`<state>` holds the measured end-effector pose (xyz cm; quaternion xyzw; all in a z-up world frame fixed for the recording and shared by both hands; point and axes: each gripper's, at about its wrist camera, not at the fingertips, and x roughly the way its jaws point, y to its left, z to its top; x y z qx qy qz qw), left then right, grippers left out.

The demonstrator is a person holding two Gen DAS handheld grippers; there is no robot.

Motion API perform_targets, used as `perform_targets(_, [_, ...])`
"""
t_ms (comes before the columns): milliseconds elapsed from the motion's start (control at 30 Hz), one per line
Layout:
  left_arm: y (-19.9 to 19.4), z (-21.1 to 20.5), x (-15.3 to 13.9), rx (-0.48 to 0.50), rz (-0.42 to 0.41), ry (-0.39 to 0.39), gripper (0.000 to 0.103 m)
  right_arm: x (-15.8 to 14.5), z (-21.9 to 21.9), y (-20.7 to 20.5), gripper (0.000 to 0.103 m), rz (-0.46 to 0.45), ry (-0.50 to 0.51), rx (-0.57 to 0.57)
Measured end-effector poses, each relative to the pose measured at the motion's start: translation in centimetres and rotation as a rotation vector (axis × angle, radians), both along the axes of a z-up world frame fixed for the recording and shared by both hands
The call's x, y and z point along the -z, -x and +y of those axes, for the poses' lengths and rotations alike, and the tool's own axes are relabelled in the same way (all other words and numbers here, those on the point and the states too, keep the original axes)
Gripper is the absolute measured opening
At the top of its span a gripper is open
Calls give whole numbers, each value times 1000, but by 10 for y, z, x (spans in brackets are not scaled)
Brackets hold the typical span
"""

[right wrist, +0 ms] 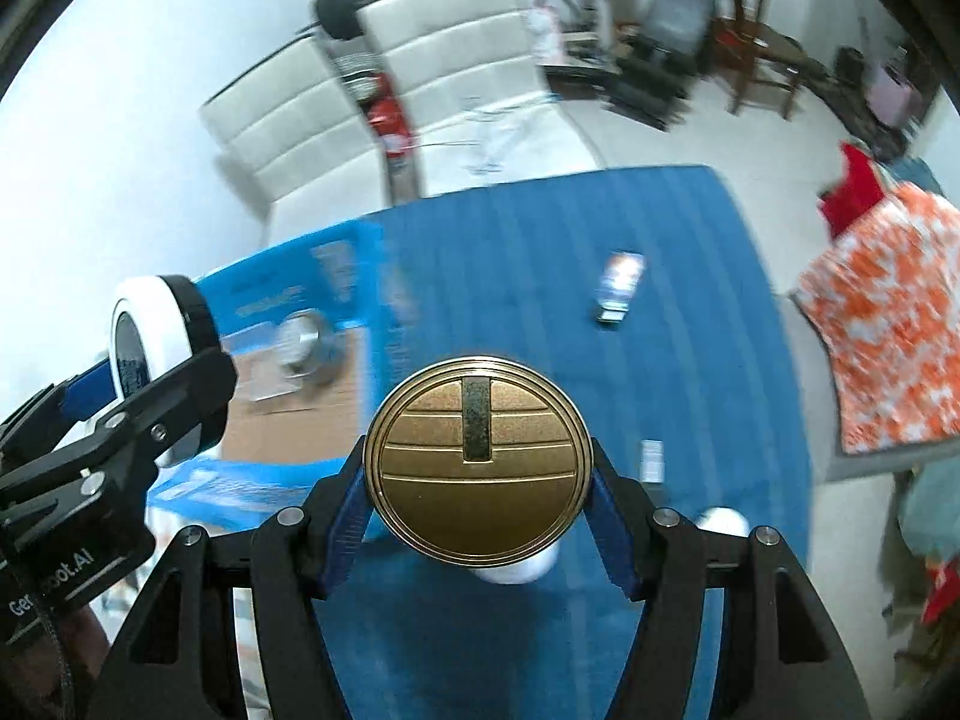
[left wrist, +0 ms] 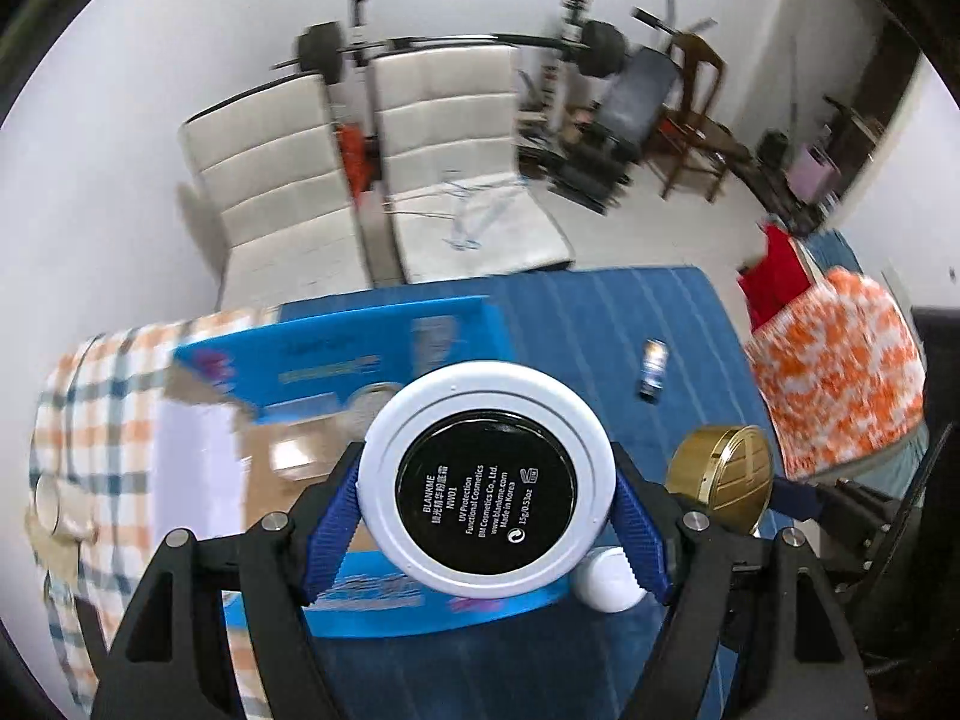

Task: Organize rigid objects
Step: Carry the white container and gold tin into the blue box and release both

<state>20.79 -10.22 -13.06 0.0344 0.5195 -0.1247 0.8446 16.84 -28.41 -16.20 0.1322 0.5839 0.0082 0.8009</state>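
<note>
From the left wrist, the left gripper (left wrist: 487,495) squeezes a round white compact (left wrist: 486,477) by its rim, one blue pad on each side. It is closed on the compact. Holding it by the edges keeps the flat round case from slipping out. The case is held up in the air above the blue box (left wrist: 336,360), which lies open on the blue table mat (left wrist: 600,324). Its black bottom label faces the camera, so its flat faces point along the fingers and its wide side runs from pad to pad. Off to the right, the gold compact (left wrist: 723,471) shows edge-on. A small white jar (left wrist: 606,579) sits on the mat under the fingers, and a little tube (left wrist: 653,369) lies farther away.

From the right wrist, the right gripper (right wrist: 479,495) is closed on the gold compact (right wrist: 479,459), again by its rim. The ridged gold lid faces the camera, with its dark strip pointing up. It hangs over the mat, just beside the box (right wrist: 288,306). The left gripper (right wrist: 129,387) with the white compact (right wrist: 150,324) shows at the left, over the box. I think both cases are headed for the box.
</note>
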Motion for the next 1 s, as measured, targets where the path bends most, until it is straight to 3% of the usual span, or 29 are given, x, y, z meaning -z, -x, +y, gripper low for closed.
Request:
perform_targets(233, [-15, 96, 10, -145, 21, 16, 74, 18, 95, -30, 67, 23, 13, -111])
perform_targets(367, [-41, 146, 49, -224, 100, 13, 74, 48, 128, -51, 67, 65, 36, -125])
perform_targets(467, [-67, 167, 95, -249, 190, -11, 74, 75, 141, -65, 67, 106, 51, -120])
perform_targets(733, [-111, 166, 173, -202, 303, -122, 74, 146, 160, -91, 67, 243, 124, -111])
perform_targets(833, [-121, 159, 186, -174, 319, -159, 74, 165, 166, -97, 67, 271, 160, -115])
perform_targets(1000, [-130, 157, 200, -172, 353, -152, 75, 187, 173, -105, 67, 315, 182, -121])
